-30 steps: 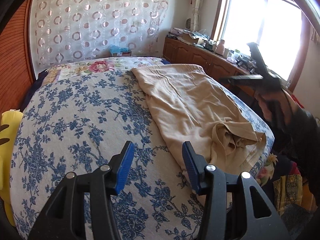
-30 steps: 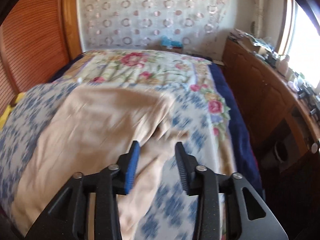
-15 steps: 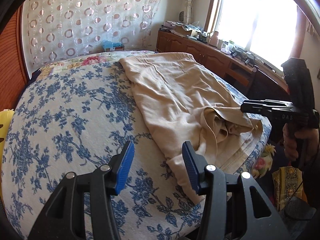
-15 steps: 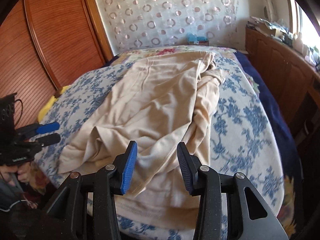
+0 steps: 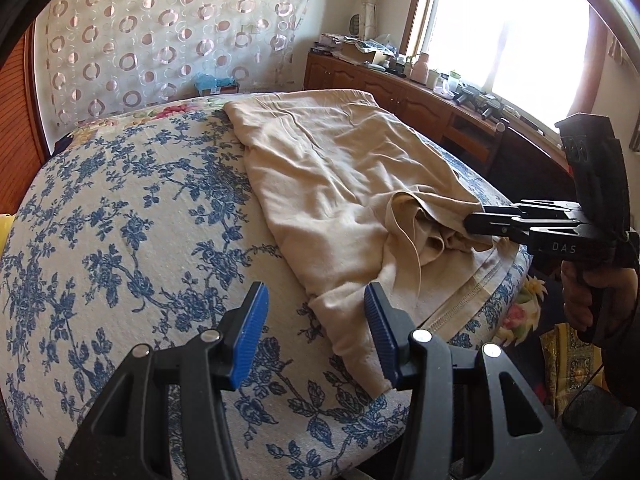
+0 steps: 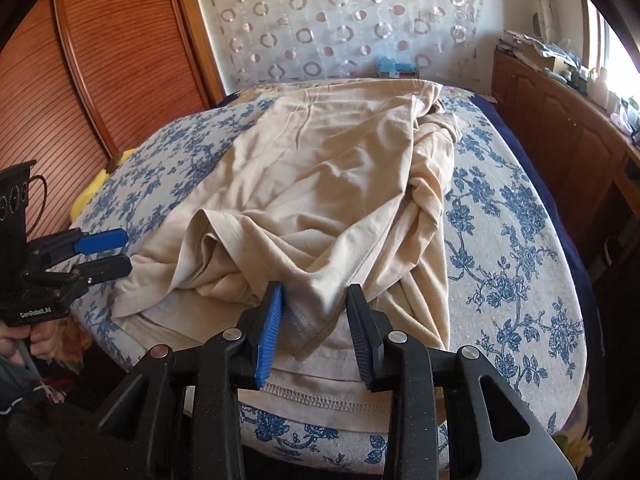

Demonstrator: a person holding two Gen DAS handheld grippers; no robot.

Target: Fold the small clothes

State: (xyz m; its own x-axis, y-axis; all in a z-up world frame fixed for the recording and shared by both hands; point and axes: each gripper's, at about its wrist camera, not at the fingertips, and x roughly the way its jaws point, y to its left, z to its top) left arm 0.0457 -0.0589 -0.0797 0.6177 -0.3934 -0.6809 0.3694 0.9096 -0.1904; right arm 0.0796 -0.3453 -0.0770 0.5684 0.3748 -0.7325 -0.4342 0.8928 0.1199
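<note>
Both grippers have dropped closer to the near edge of the floral bedspread (image 5: 120, 216), where a beige garment (image 5: 328, 168) lies lengthwise, rumpled at the near end, one side bunched. Folding looks barely begun, with smoothing and every fold still ahead. The right gripper (image 6: 314, 320), jaws wide apart and empty, straddles a hemmed corner flap (image 6: 308, 332); the left gripper (image 5: 314, 334), equally open, frames the garment's near left corner.
</note>
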